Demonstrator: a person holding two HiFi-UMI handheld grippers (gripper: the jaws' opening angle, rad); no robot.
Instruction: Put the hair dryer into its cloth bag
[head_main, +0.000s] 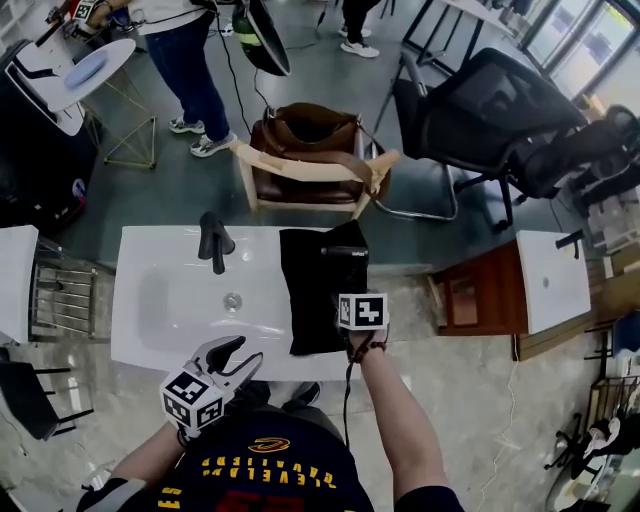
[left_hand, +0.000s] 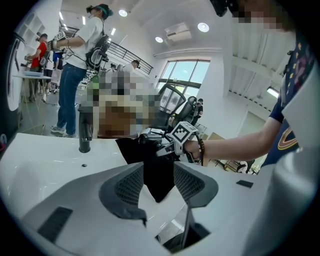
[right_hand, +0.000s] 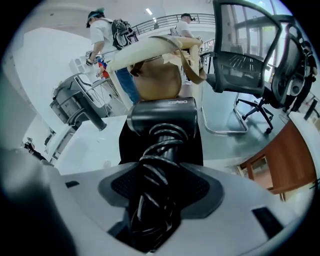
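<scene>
Left gripper (head_main: 245, 353): nearest to you, over the counter's near edge. Its fingers are wide apart with nothing between them.
Right gripper (right_hand: 161, 182): your jaws stand wide, with the pads pressed on the dryer's handle.
Cord (right_hand: 156, 150): black and glossy, coiled tightly round that handle.
Hair dryer (right_hand: 162, 116): smooth dark barrel, lying on top of the bag.
Cloth bag (head_main: 312, 300): black and matte, flat on the counter to the right of the basin.
Counter (head_main: 150, 245): white and glossy with a rounded basin; metal drain (head_main: 232, 301) mid-basin.
Faucet (head_main: 213, 240): black, at the far rim, left of the bag.
Beyond: wooden chair (head_main: 300, 175) holding a brown bag (head_main: 310, 125); black mesh office chair (head_main: 480, 100); a person (head_main: 190, 60) standing.
</scene>
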